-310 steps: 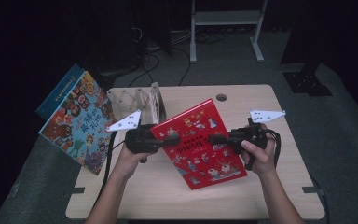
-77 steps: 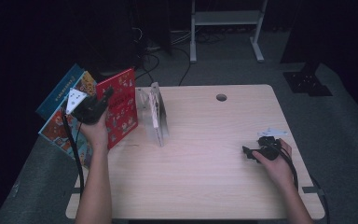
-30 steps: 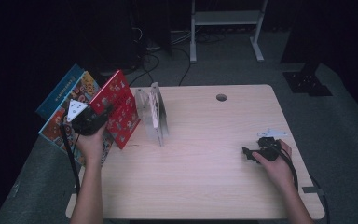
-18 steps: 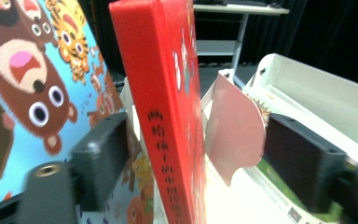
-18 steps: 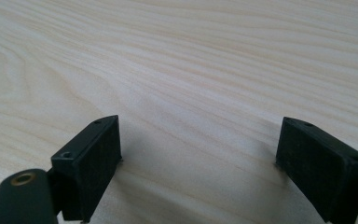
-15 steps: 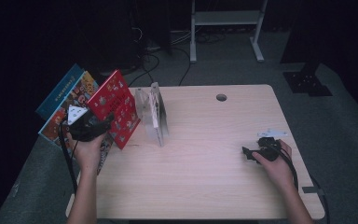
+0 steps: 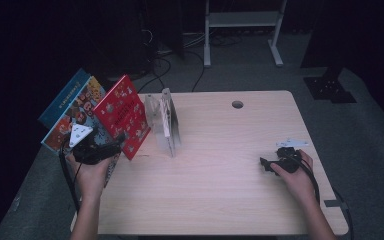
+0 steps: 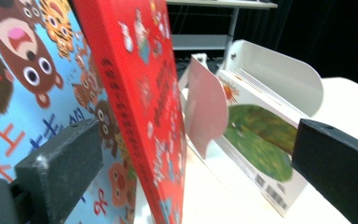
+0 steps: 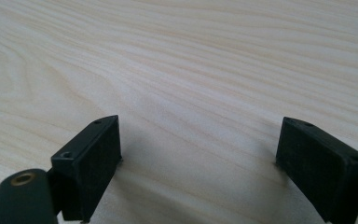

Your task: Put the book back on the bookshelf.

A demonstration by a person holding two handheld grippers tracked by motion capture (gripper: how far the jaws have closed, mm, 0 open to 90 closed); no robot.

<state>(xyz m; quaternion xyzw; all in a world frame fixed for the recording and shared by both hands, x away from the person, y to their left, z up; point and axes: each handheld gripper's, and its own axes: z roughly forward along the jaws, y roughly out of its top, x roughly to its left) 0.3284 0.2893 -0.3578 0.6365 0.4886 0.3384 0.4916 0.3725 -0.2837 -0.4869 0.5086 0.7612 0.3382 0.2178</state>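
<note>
The red picture book (image 7: 122, 116) is leaning at the left edge of the table (image 7: 220, 200), in the left-centre of the high view, tilted back against the blue picture book (image 7: 70, 112) behind it and just left of the white bookend stand (image 7: 166, 122). It is looking like a thin, stiff hardcover with glossy boards: light enough for one grip, but probably slippery, and liable to tip or slide along its bottom edge if nudged. The safest hold seems to be across the boards near the spine (image 8: 135, 116), low down, where the cover will not flex.

The left hand-held gripper (image 7: 111, 148) is sitting just below the book with its jaws spread wide, having just been opening; in the left gripper view the book's edge is standing between the pads (image 8: 63, 163) without being pressed. The right hand-held gripper (image 7: 269, 165) is resting on the bare table at lower right, jaws also spread and holding nothing.
</note>
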